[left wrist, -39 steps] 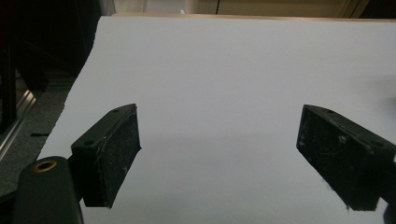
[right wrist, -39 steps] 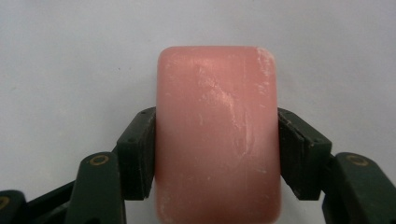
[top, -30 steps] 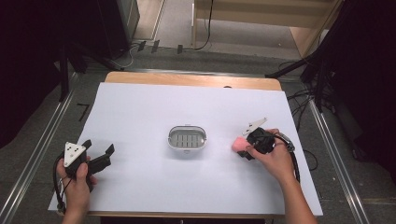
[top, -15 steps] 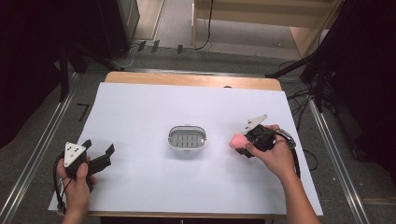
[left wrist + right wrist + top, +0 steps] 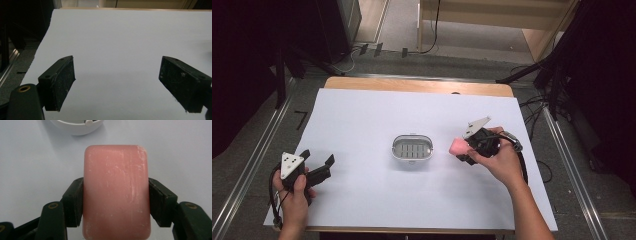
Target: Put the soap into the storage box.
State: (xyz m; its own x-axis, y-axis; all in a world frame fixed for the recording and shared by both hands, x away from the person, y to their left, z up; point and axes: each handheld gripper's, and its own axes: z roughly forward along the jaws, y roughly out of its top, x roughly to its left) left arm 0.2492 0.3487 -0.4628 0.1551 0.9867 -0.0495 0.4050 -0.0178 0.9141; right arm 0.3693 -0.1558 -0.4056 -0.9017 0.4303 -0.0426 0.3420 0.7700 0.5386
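Note:
A pink bar of soap (image 5: 116,192) sits clamped between the jaws of my right gripper (image 5: 463,150), held just above the white table right of centre; the soap (image 5: 458,147) points toward the dish. The white oval soap dish (image 5: 412,148) with a slotted grey insert stands at the table's middle, and its rim (image 5: 76,126) shows at the top of the right gripper view. My left gripper (image 5: 317,161) rests near the front left corner, jaws wide apart with nothing between them, over bare white surface (image 5: 117,50).
The white sheet (image 5: 377,115) covers the table, with a wooden strip (image 5: 417,86) along the far edge. Metal rails (image 5: 252,165) run along both sides. Cables (image 5: 532,165) trail off the right side.
My right gripper has carried the soap slightly left and up, closer to the dish. The left gripper has stayed where it was.

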